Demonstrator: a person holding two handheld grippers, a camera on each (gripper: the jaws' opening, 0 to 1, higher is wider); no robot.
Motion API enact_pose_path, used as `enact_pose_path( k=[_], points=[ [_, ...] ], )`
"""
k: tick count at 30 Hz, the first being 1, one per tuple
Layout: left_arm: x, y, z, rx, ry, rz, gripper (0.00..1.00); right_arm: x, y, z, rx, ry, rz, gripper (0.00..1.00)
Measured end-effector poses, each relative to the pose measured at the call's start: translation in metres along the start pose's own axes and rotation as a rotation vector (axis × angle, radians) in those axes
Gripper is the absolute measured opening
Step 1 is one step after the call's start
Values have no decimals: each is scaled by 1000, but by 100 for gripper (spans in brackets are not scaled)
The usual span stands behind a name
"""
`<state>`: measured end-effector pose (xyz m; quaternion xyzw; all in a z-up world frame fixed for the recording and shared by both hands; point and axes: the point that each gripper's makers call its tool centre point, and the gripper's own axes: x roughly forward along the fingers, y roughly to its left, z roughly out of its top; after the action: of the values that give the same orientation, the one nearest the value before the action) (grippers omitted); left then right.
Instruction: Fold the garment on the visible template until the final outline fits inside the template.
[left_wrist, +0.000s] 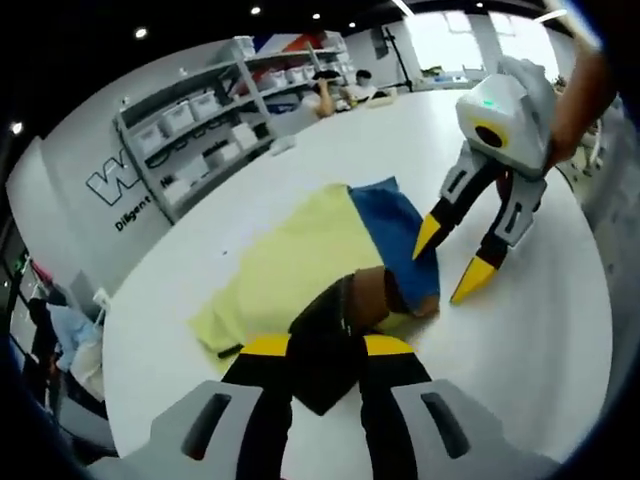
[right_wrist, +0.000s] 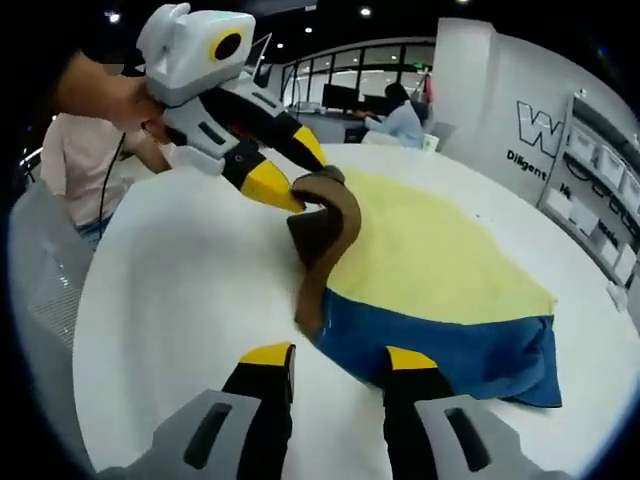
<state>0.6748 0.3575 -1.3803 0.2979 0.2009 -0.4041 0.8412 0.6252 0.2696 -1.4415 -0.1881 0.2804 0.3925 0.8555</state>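
Left claw (left_wrist: 325, 345): mine — pinching the garment's (right_wrist: 430, 255) brown sleeve, lifted off the counter (right_wrist: 180, 300).
Right claw (right_wrist: 338, 356): spread — tips over the garment's blue hem.

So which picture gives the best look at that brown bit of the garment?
The right gripper view: the brown sleeve shows full length, pinched by the left hand-held gripper. In the left gripper view, that gripper's own jaws hide much of the brown sleeve.

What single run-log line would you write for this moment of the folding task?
stage: fold in progress | left gripper: shut on brown sleeve | right gripper: open at blue panel | garment: on white table
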Motion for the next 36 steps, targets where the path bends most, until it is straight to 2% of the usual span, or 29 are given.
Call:
enact_pose_path(
  k=[4, 7, 11, 13, 15, 17, 20, 22, 26, 36],
  points=[
    [2, 0, 3, 7, -2, 0, 25, 2, -3, 2, 12, -1, -2, 24],
    [7, -1, 3, 17, 5, -8, 24, 3, -4, 1, 31, 8, 10, 16],
    [10, -2, 4, 30, 11, -16, 17, 4, -2, 1, 42, 10, 19, 14],
    [12, -3, 4, 22, 14, -25, 9, 4, -3, 1, 32, 13, 18, 7],
    [12, -4, 4, 20, 18, -31, 9, 2, -5, 0, 21, 21, 12, 0],
    [12, -7, 4, 12, 24, -42, 8, 1, -6, 0, 70, 23, 19, 0],
    [11, -11, 0, -18, 42, -58, 7, -1, -7, -2, 78, 37, 18, 0],
    [7, -18, -2, -83, 60, -81, 6, -4, -6, -3, 87, 51, 20, 0],
    [1, -25, -9, -158, 92, -103, 6, -11, -2, -6, 110, 65, 37, 0],
    [-15, -39, -8, -194, 100, -131, 5, -33, 11, -9, 108, 77, 73, 0]
  ],
)
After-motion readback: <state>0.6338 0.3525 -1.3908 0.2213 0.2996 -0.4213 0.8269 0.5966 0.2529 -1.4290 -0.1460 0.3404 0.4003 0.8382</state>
